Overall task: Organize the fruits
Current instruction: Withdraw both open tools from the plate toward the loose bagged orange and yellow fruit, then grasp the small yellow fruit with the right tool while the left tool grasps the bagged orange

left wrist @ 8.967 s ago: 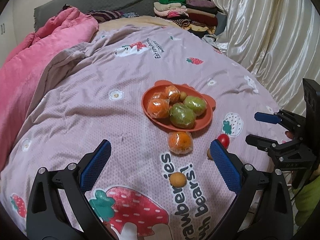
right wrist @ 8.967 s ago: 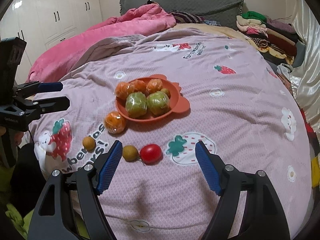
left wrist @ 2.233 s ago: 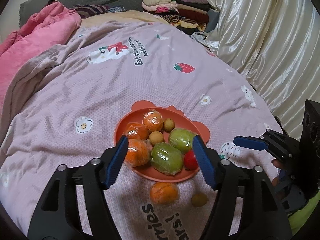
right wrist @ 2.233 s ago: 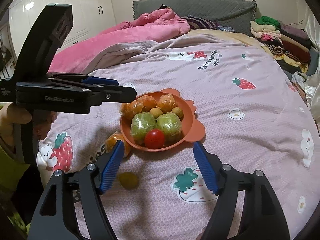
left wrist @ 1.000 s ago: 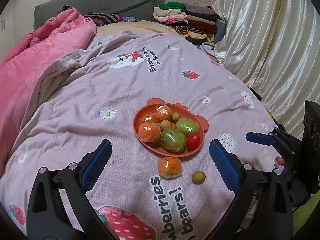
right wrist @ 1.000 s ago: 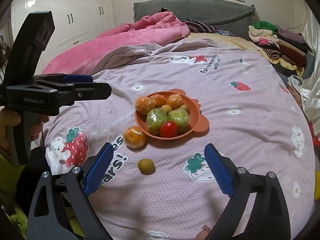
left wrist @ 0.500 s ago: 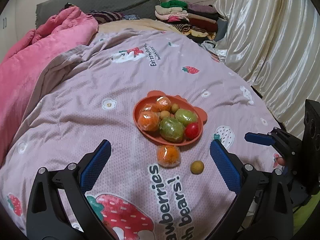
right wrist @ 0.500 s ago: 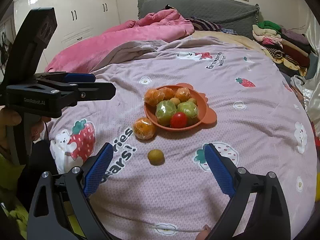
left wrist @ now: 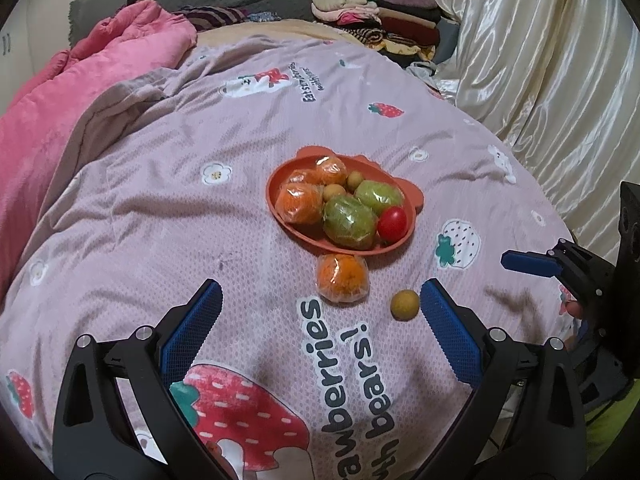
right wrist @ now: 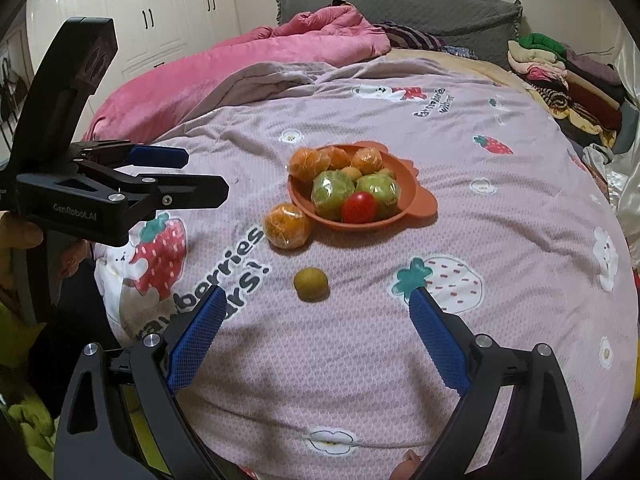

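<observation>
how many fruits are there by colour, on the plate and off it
orange wrapped fruits: 4, three on the orange plate and one on the bedspread beside it
green wrapped fruits: 2, both on the plate
red fruit: 1, on the plate
small yellow-brown fruits: 3, two on the plate and one off it
total: 10

Readable stuff we spot: "GenRobot.AI" in pale letters on side of left gripper [right wrist: 176, 178], seen from right wrist cam. Pink bedspread [right wrist: 360, 344] has big print near strawberry, we make out "...berries" and "...ars!" (left wrist cam shows "...awberries" and "...h bears!" upside down). Smaller print farther up bedspread starts "Eat st...", rest too tiny for us.
</observation>
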`<state>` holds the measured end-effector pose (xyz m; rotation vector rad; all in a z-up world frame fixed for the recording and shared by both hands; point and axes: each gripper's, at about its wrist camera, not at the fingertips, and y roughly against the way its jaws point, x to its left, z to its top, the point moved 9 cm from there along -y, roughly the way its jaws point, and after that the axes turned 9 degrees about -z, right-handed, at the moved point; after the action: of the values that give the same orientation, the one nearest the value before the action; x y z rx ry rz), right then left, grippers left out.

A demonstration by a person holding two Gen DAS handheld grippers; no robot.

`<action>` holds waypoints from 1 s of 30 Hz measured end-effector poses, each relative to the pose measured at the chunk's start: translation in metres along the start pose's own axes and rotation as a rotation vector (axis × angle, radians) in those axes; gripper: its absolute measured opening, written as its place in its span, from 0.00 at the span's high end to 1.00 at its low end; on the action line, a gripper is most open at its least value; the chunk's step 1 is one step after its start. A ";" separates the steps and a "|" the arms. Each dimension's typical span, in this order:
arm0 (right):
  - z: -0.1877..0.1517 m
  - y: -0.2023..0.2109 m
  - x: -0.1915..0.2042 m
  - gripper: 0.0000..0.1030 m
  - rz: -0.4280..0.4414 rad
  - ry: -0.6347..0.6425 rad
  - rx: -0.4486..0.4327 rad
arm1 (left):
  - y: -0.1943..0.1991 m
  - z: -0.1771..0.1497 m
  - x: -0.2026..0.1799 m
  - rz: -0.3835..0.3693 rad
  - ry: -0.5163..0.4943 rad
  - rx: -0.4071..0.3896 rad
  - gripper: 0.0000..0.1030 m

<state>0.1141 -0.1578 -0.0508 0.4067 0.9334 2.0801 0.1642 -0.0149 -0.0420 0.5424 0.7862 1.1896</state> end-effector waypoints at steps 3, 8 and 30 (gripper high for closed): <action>-0.005 -0.004 0.000 0.10 -0.002 0.000 0.013 | -0.004 -0.002 -0.001 -0.002 -0.003 0.009 0.10; -0.011 -0.010 0.001 0.10 0.003 -0.004 0.031 | -0.012 -0.007 -0.001 -0.004 -0.003 0.026 0.10; -0.021 -0.048 0.012 0.18 0.031 -0.007 0.085 | -0.033 -0.018 0.015 -0.015 0.027 0.059 0.10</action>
<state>0.1206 -0.1389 -0.1008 0.4756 1.0194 2.0711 0.1724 -0.0110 -0.0811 0.5686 0.8491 1.1653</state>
